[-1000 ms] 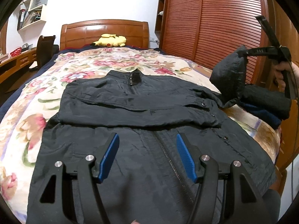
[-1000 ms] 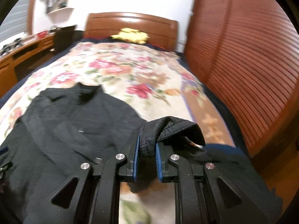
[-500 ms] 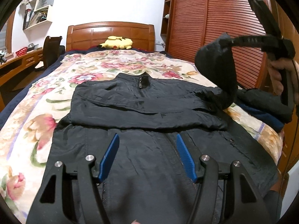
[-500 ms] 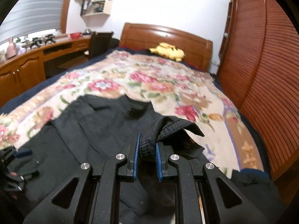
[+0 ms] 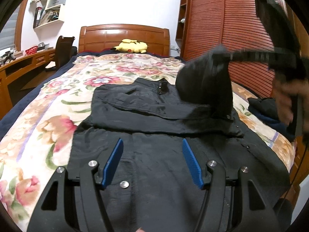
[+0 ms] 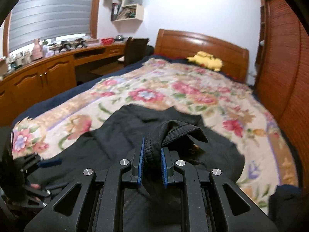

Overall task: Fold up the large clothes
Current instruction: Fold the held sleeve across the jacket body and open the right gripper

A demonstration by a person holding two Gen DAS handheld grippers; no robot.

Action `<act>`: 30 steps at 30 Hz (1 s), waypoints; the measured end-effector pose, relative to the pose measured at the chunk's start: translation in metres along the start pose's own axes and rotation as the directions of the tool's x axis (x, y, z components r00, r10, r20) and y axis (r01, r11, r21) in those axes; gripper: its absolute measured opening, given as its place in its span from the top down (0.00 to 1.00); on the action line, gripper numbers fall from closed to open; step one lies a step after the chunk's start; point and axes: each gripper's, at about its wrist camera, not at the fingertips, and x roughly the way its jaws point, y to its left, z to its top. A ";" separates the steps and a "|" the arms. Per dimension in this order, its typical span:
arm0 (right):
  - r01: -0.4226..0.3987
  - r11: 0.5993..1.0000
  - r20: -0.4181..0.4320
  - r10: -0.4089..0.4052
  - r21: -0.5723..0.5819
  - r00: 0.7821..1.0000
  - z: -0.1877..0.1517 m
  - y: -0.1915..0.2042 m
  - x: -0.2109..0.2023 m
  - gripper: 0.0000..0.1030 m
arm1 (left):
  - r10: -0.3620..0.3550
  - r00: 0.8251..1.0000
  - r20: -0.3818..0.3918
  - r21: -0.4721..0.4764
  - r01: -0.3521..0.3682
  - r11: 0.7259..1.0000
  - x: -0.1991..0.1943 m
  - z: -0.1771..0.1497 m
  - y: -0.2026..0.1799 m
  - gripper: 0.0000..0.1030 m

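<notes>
A black zip-up jacket [image 5: 154,154] lies flat on the floral bedspread [image 5: 48,119], collar toward the headboard, one sleeve folded across its chest. My left gripper [image 5: 152,154] is open and empty, hovering low over the jacket's lower front. My right gripper [image 6: 152,154] is shut on the cuff of the jacket's right sleeve [image 6: 173,129]. In the left wrist view it holds that sleeve [image 5: 204,85] lifted above the jacket's right shoulder, near the collar. The jacket's body [image 6: 108,143] shows below it in the right wrist view.
A yellow plush toy [image 5: 131,46] lies by the wooden headboard [image 5: 123,34]. A pile of dark clothes [image 5: 264,108] sits at the bed's right edge by the slatted wardrobe [image 5: 231,23]. A wooden desk [image 6: 48,67] and chair [image 6: 135,48] stand left of the bed.
My right gripper has carried the sleeve up and leftward from the bed's right edge to over the jacket's chest. My left gripper has stayed open over the jacket's lower front.
</notes>
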 end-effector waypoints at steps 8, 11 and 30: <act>-0.088 0.994 -0.102 0.094 0.064 0.990 -0.053 0.026 0.049 0.87 | 0.033 0.999 0.027 -0.037 -0.032 0.999 -0.011 -0.002 0.022 0.39; -0.116 0.990 -0.111 0.125 0.080 0.986 -0.064 0.035 0.056 0.87 | 0.038 0.999 0.029 -0.039 -0.037 0.999 -0.012 -0.002 0.026 0.39; -0.135 0.991 -0.125 0.137 0.023 0.983 -0.093 0.068 0.034 0.45 | 0.051 0.998 0.027 -0.040 -0.050 0.998 -0.009 -0.004 0.026 0.39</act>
